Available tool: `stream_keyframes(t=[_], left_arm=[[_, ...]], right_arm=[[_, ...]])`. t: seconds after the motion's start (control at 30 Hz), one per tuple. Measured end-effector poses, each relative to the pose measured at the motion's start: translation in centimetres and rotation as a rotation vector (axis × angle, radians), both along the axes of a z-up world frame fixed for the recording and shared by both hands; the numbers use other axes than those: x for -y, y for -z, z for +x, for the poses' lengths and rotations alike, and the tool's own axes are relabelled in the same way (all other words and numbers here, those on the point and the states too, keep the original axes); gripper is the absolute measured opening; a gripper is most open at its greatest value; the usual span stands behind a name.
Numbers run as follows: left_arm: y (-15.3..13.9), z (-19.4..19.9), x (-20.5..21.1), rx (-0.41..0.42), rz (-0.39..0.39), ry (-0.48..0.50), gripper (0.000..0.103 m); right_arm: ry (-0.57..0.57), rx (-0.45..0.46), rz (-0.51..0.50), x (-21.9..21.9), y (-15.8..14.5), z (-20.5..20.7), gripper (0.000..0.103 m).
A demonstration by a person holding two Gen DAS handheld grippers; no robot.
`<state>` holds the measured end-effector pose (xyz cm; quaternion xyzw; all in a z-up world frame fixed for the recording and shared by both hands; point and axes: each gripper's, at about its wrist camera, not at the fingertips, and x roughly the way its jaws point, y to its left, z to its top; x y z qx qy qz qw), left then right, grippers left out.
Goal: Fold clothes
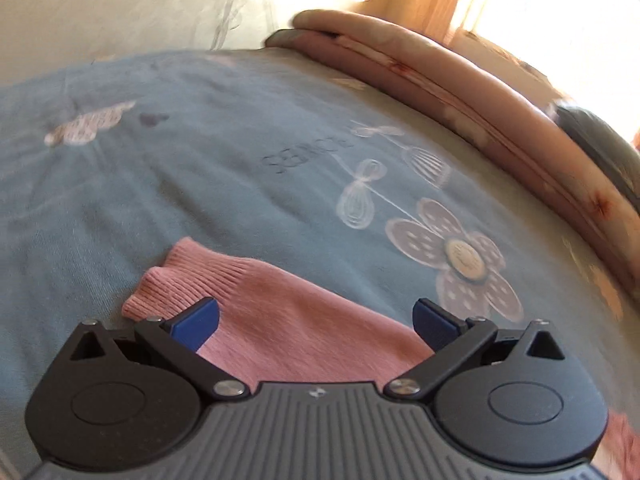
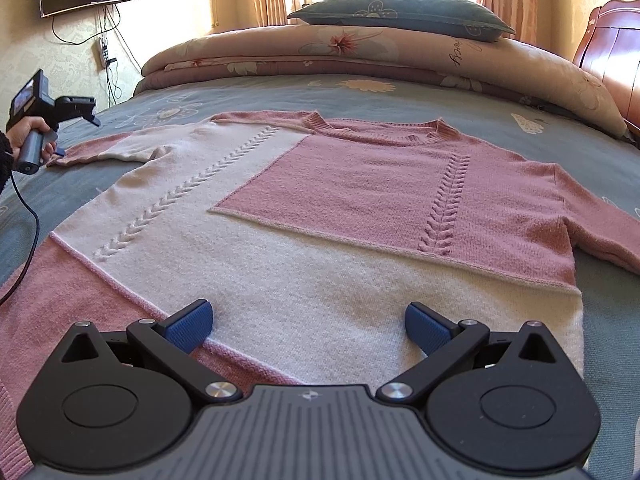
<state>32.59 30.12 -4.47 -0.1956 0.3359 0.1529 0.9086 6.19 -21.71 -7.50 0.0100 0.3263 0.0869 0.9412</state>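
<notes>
Nearest the lens, the right hand-held gripper [image 2: 307,326] hovers with jaws apart over the hem of a pink-and-cream sweater [image 2: 320,216], which lies flat, front up, across a blue floral bedspread [image 2: 608,320]. Beyond the sweater's far-left sleeve cuff [image 1: 180,276], the left hand-held gripper [image 1: 316,320] also gapes wide, holding nothing. Folding has seemingly not begun; the next move likely calls for pinching that cuff and carrying the sleeve across the chest. Behind the sweater sit a rolled quilt [image 2: 360,52] and a pillow [image 2: 400,14].
</notes>
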Motion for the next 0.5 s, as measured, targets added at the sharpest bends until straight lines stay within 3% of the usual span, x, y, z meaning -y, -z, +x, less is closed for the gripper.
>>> stream_keyframes(t=[0.33,0.5], left_arm=[[-8.9,-2.3,11.4,-0.080,0.042,0.294,0.102],[-9.5,-5.9,17.9,-0.125,-0.023,0.474,0.102]], right_arm=[[0.005,-0.012,-0.012,-0.2,0.0,0.2,0.103],[0.005,-0.019,-0.025,-0.3,-0.1,-0.1,0.103]])
